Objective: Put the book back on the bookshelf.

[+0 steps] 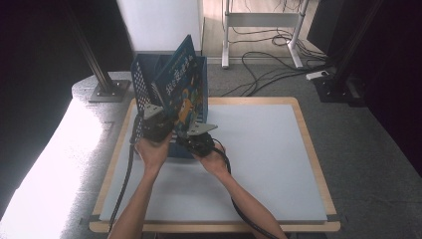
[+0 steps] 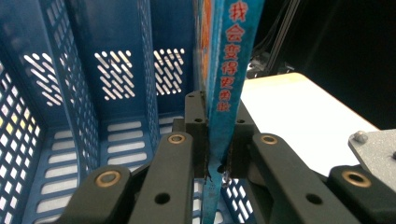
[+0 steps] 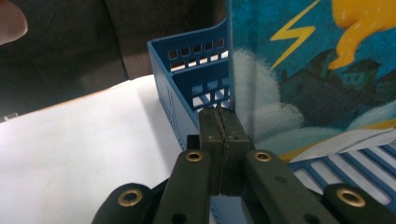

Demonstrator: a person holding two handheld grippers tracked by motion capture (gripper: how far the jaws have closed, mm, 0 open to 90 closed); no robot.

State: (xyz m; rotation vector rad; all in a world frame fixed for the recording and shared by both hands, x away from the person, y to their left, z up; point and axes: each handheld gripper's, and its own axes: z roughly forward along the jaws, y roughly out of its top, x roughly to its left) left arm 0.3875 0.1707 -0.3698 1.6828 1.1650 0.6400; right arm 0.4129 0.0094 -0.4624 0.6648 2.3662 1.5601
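Left tool [image 2: 217, 140] is clamped on the lower edge of the blue picture book [image 2: 229, 70]; we see both pads pressed against the cover at the spine end, red characters running up the spine. Right tool [image 3: 225, 149] has its jaws fully together with nothing between them, sitting just in front of the blue file crate [image 3: 187, 88], beside the book's illustrated cover [image 3: 317, 70]. From above, we see the book [image 1: 181, 84] standing tilted in the crate [image 1: 142, 82], its top corner sticking out above the rim. The crate sits at the far left part of the grey counter [image 1: 268, 159]. Both hands are at the crate's near side, left tool [image 1: 155, 124] and right tool [image 1: 196, 137] close together.
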